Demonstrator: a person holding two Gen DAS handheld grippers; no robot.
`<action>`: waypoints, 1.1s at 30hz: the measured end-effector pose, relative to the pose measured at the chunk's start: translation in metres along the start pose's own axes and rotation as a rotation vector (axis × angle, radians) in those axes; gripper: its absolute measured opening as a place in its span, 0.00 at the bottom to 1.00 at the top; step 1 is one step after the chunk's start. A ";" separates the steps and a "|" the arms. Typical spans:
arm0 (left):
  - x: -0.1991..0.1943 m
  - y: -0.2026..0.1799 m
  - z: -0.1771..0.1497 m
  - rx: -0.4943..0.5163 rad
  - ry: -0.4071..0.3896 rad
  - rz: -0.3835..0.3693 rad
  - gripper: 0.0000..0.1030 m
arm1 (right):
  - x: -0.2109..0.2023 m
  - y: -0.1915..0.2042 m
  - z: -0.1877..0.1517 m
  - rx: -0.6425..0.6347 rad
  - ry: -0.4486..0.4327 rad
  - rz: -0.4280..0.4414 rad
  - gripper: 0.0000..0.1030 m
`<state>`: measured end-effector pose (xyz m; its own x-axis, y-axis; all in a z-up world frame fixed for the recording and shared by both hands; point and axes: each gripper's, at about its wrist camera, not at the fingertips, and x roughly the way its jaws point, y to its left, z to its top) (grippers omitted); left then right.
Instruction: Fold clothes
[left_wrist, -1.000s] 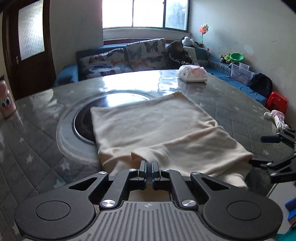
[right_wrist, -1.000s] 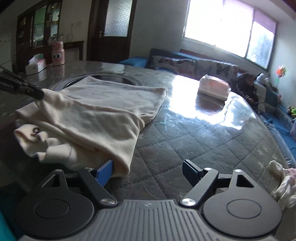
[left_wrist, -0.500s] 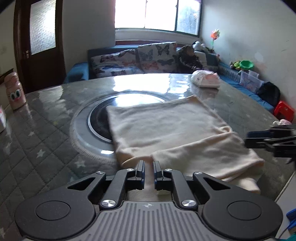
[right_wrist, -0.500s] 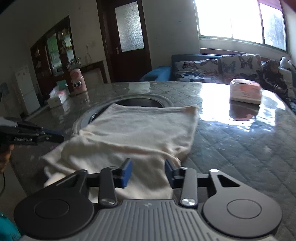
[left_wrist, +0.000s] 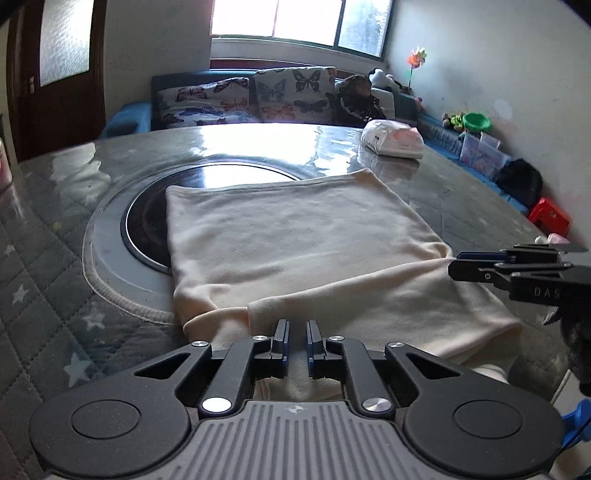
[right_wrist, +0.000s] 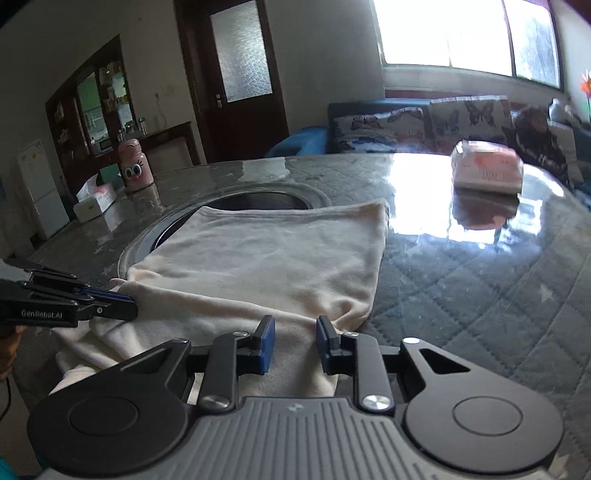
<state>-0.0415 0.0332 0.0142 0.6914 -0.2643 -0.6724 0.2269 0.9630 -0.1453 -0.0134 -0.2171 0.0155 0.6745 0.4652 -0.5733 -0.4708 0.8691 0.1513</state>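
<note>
a living room with a butterfly-print sofa (left_wrist: 255, 94) under a bright window lies beyond a large round table (left_wrist: 55, 229) under a glossy quilted cover, with a dark round inset (left_wrist: 147, 229) ahead of the left gripper. the cream garment (left_wrist: 295, 240) is spread flat just in front of both grippers, its near end folded into a thick roll at the table's edge and partly hanging over it.

a second ago the left gripper (left_wrist: 296, 341) was pinched on that near fold; now its jaws are opening a little, with a narrow gap between the pads and cloth lying under and between them, though not clearly pressed. it has let the fold go. the right gripper (right_wrist: 293, 341), which stood wide apart beside the garment's corner a second ago, has swung over the cloth and its jaws are closing, with fabric between the blue pads (right_wrist: 266, 341) but a gap still showing.

so the hold looks to be passing from left to right: one fold is laid, and the right side is probably taking a fresh grip for the next one. a tissue pack (right_wrist: 487, 168) sits well beyond the garment.
</note>
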 end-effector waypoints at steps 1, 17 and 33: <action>-0.001 -0.001 0.001 -0.003 -0.006 -0.005 0.15 | 0.002 0.000 0.001 0.002 0.002 0.006 0.23; 0.001 -0.004 0.005 0.024 -0.043 -0.021 0.30 | 0.002 -0.002 -0.007 0.026 0.020 0.004 0.22; -0.017 -0.027 -0.028 0.181 -0.051 0.029 0.35 | -0.030 0.047 -0.025 -0.231 0.015 0.000 0.33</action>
<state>-0.0786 0.0133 0.0099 0.7323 -0.2437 -0.6359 0.3228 0.9464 0.0091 -0.0695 -0.1946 0.0194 0.6668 0.4610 -0.5855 -0.5894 0.8070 -0.0358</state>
